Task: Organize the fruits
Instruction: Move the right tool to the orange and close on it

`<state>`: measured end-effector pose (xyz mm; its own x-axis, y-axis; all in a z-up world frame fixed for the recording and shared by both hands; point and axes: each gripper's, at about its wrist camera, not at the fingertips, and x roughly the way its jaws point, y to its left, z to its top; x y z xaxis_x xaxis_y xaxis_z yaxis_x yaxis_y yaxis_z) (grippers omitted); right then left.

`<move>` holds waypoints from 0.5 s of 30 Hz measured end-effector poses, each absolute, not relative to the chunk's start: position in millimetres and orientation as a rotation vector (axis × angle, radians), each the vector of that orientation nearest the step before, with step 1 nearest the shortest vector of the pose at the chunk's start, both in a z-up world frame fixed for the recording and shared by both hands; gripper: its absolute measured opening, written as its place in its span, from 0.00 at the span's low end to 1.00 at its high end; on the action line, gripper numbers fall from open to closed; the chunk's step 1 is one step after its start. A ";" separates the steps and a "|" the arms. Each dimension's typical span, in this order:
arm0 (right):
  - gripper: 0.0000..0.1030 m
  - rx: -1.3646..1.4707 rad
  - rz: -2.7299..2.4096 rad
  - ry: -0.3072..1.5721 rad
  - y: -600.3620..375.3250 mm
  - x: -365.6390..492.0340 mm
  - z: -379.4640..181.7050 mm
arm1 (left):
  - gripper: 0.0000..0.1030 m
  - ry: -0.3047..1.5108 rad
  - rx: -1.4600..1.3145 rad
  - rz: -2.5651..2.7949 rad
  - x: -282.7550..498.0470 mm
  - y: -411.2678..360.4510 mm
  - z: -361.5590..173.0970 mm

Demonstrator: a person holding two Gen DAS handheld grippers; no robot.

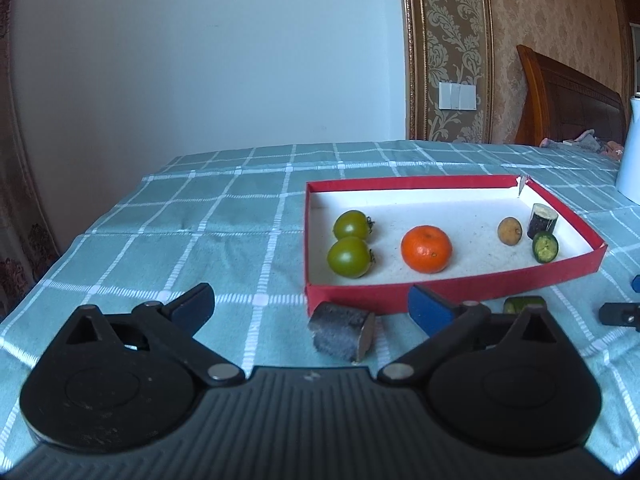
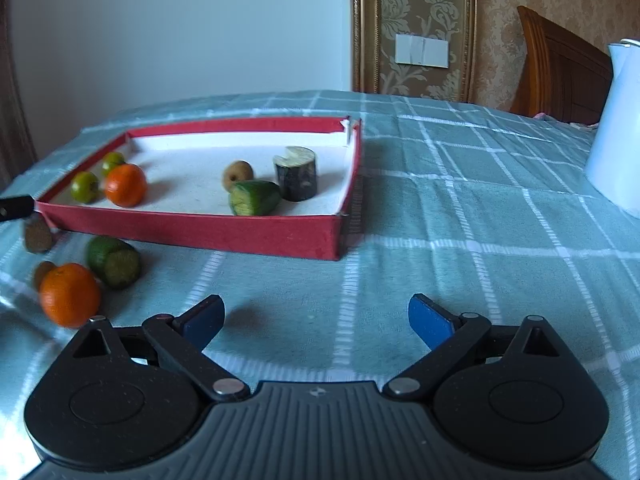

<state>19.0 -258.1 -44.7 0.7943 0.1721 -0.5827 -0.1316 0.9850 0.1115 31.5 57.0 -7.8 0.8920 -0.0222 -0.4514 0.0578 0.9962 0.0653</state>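
Six pieces sit inside the red tray (image 1: 452, 294) already: two green tomatoes (image 1: 351, 225) by its left wall, a tangerine (image 1: 426, 249) mid-floor, then a small brown fruit (image 1: 509, 231), a dark cylinder chunk (image 1: 541, 221) and a cut green piece (image 1: 545, 246) bunched near the right wall.

Outside the tray, just off its front wall, a dark stub (image 1: 343, 332) lies on the checked cloth (image 1: 160, 216) between the left gripper (image 1: 310, 311) pads, not touched; the jaws are spread wide.

From the right wrist, a second tangerine (image 2: 70, 294), a green chunk (image 2: 114, 262) and a brownish lump (image 2: 38, 235) sit by the tray's front-left corner, all blurry. One small brown thing is half hidden behind that tangerine, can't say what.

The right gripper (image 2: 316, 320) gapes over bare cloth, empty.

A white jug (image 2: 618, 128), right of the tray, is cut off by the frame edge.
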 end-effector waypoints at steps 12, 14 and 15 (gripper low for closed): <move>0.96 -0.003 0.342 0.518 -200.7 -24.6 -16.9 | 1.00 0.504 0.057 -0.028 19.3 75.6 -23.4; 0.95 -0.021 0.371 0.518 -187.9 -24.1 -16.5 | 1.00 0.514 0.054 -0.030 21.3 76.3 -26.4; 0.95 -0.029 0.372 0.513 -182.9 -23.7 -17.0 | 1.00 0.524 0.050 -0.037 22.4 76.8 -27.3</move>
<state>-23.7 -182.9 -17.0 0.8060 0.3401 -0.4844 -0.3545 0.9328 0.0652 22.4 76.8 -27.3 0.8652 -0.0222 -0.5009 0.0479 0.9981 0.0384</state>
